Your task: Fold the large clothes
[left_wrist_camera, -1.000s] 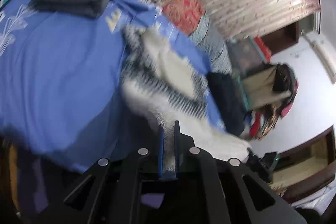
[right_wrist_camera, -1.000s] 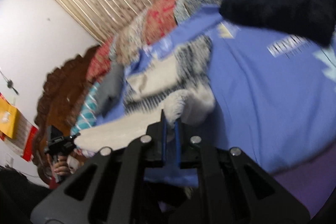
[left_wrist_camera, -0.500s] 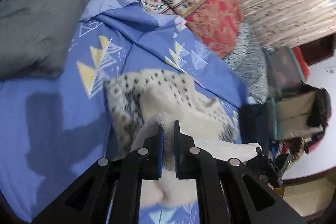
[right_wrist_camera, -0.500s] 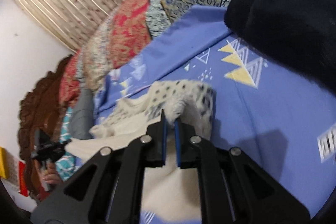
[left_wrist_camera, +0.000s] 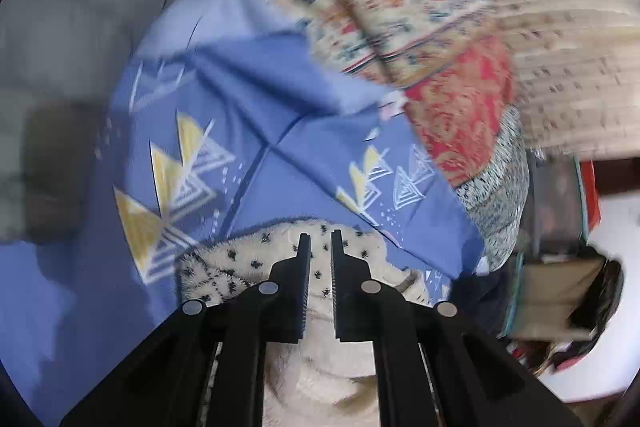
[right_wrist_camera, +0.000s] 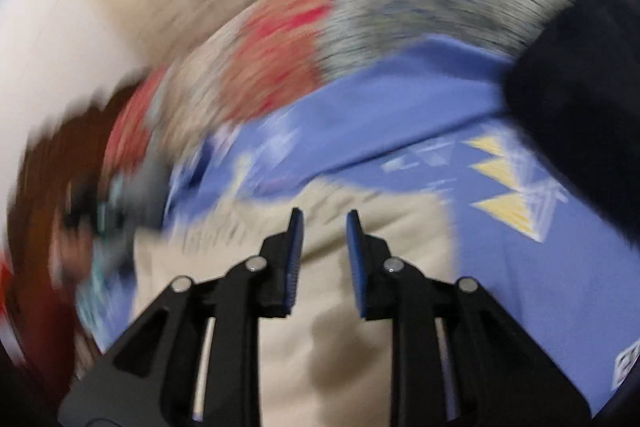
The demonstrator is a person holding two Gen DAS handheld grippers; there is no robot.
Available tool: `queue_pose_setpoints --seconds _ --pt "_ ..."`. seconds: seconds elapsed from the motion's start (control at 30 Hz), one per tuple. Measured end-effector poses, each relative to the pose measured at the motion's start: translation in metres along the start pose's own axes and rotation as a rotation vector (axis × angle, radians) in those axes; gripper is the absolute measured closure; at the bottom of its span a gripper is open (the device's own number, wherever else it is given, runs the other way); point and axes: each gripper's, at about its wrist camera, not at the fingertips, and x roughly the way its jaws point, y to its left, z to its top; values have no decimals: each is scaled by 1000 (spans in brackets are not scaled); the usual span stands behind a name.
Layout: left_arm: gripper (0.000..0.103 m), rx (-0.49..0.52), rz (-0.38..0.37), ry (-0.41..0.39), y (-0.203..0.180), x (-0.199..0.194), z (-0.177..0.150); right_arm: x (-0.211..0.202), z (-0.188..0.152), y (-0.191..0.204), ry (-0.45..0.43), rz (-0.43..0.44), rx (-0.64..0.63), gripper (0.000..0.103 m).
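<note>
A cream fleece garment with black spots [left_wrist_camera: 256, 259] lies folded on the blue patterned bedsheet [left_wrist_camera: 280, 115]. In the right wrist view it shows as a plain cream panel [right_wrist_camera: 400, 239]. My left gripper [left_wrist_camera: 319, 241] hovers just over the garment's far edge, jaws slightly apart with nothing between them. My right gripper [right_wrist_camera: 322, 223] is open and empty above the garment. The right wrist view is badly blurred by motion.
A folded grey garment [left_wrist_camera: 60, 27] lies at the left on the sheet. A dark navy folded garment [right_wrist_camera: 580, 87] lies at the right. Patterned quilts [left_wrist_camera: 400, 7] are piled along the far edge of the bed, with a striped curtain behind.
Both grippers carried the garment's near edge over to its far edge, then opened and let it go. The garment now lies doubled on the sheet.
</note>
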Motion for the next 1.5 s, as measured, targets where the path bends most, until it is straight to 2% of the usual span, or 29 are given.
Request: queue_pose_setpoints --seconds 0.03,0.07,0.1,0.2,0.3,0.37,0.43,0.47,0.5,0.53,0.57,0.67,0.73,0.83,0.9,0.93,0.97,1.0,1.03,1.07,1.1,1.13,1.17,1.23,1.3,1.37,1.43,1.5 --pt "72 79 30 -22 -12 -8 -9 6 -8 20 34 -6 -89 65" --pt "72 166 65 -39 -25 -14 -22 11 -13 33 59 -19 -146 37" --pt "72 213 82 -42 -31 -16 -29 19 -21 50 80 -24 -221 33" --pt "66 384 179 19 -46 -5 -71 41 -37 86 135 -62 -400 33" --pt "61 409 248 95 -41 18 -88 65 -44 104 174 -117 -508 33" --pt "59 404 260 149 -29 31 -95 85 -44 109 202 -152 -560 33" --pt "59 388 263 160 -23 42 -95 101 -44 108 231 -172 -611 33" --pt "60 385 249 161 -23 45 -93 108 -45 108 248 -172 -625 41" --pt "63 383 238 158 -25 46 -93 114 -45 105 282 -166 -633 69" --pt "74 379 228 143 -26 46 -90 118 -45 102 309 -158 -629 82" --pt "81 377 222 136 -27 45 -88 121 -42 98 331 -142 -612 97" --pt "81 360 192 102 -34 43 -73 116 -26 100 248 -172 -621 98" --pt "81 355 202 62 -46 43 -63 114 -8 101 190 -191 -585 98" --pt "81 347 242 -26 -59 42 -39 122 22 97 120 -236 -517 98" --pt "81 308 311 -73 -60 49 -22 144 36 87 134 -280 -456 97" --pt "81 308 333 -57 -59 56 -17 157 39 79 174 -283 -405 94" --pt "81 310 358 -20 -56 67 -12 168 41 69 212 -277 -353 84" --pt "81 295 383 5 -51 75 -8 179 40 53 250 -279 -270 79" --pt "81 256 398 14 -43 76 -6 181 40 40 249 -280 -207 79" --pt "81 229 364 8 -38 70 -6 175 42 29 219 -261 -147 78" --pt "81 224 303 -7 -36 59 -8 165 44 21 183 -234 -100 69" --pt "81 264 229 -41 -39 40 -17 151 44 17 142 -221 -69 61" --pt "81 302 212 -65 -41 30 -24 140 45 16 114 -218 -60 51" --pt "79 398 233 -116 -44 8 -44 102 41 19 38 -169 -79 45" --pt "75 440 245 -99 -37 6 -54 73 28 22 -2 -149 -116 28" --pt "64 436 258 -33 -26 19 -59 44 9 15 -48 -209 -149 14" --pt "53 400 272 26 -15 36 -58 29 -1 2 -69 -259 -155 14" --pt "50 374 237 57 -11 51 -55 24 -3 -22 -51 -288 -86 14"
